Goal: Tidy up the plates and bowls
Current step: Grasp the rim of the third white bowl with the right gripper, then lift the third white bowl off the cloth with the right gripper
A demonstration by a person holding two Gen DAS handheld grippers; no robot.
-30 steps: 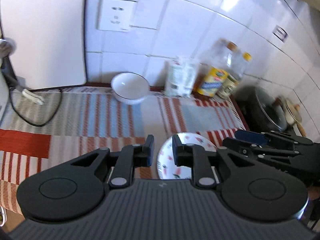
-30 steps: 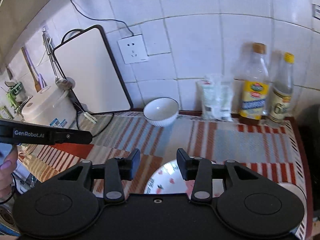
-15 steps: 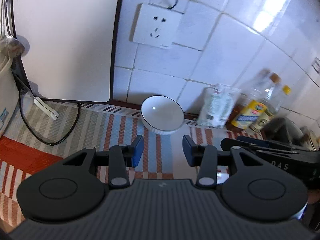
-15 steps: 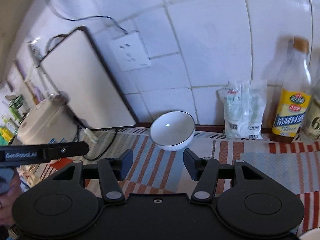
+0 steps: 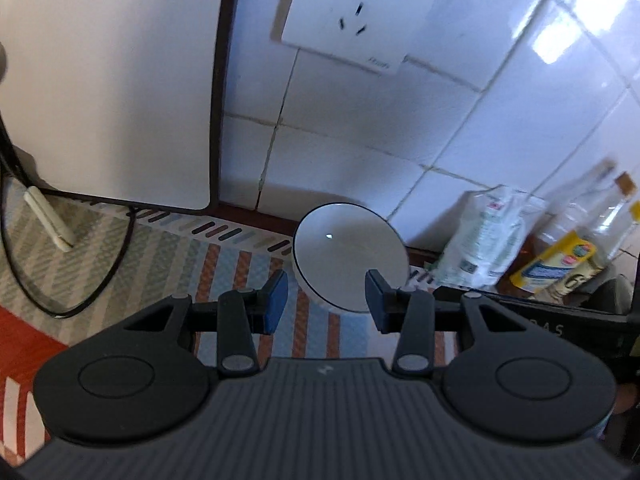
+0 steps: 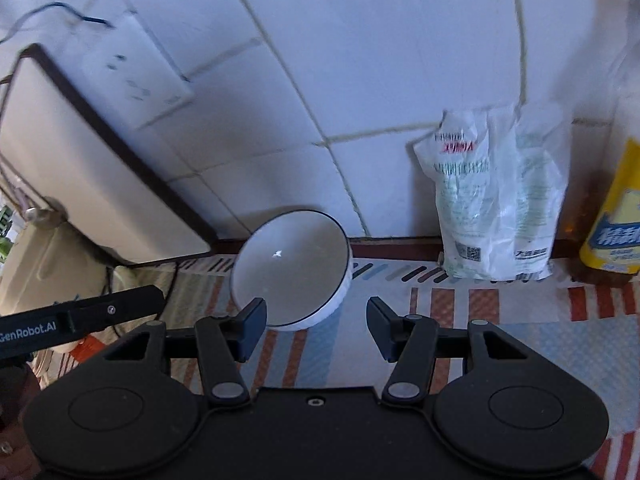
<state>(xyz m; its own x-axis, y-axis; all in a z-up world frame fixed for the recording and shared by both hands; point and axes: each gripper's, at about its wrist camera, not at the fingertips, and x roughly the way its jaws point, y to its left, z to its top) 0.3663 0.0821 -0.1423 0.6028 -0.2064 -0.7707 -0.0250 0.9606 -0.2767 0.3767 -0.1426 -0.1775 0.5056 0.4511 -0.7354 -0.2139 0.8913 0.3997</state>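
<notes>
white bowl (image 5: pixel 350 256), perhaps dark-rimmed; striped cloth (image 5: pixel 224 264)

**Counter Clutter Along the Tiled Wall**

A striped cloth (image 5: pixel 168 248) covered the counter. A white board (image 5: pixel 108 80) leaned against the tiled wall (image 6: pixel 360 60), below a wall socket (image 5: pixel 360 12). A black cable (image 5: pixel 100 280) looped beside it. A plastic bag (image 6: pixel 500 200) stood near a yellow-labelled bottle (image 5: pixel 560 256).

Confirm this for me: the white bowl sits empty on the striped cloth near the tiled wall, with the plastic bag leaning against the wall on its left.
Not quite. The bowl sits empty on the striped cloth near the tiled wall, but the plastic bag leans against the wall on its right, as the right wrist view shows.
</notes>
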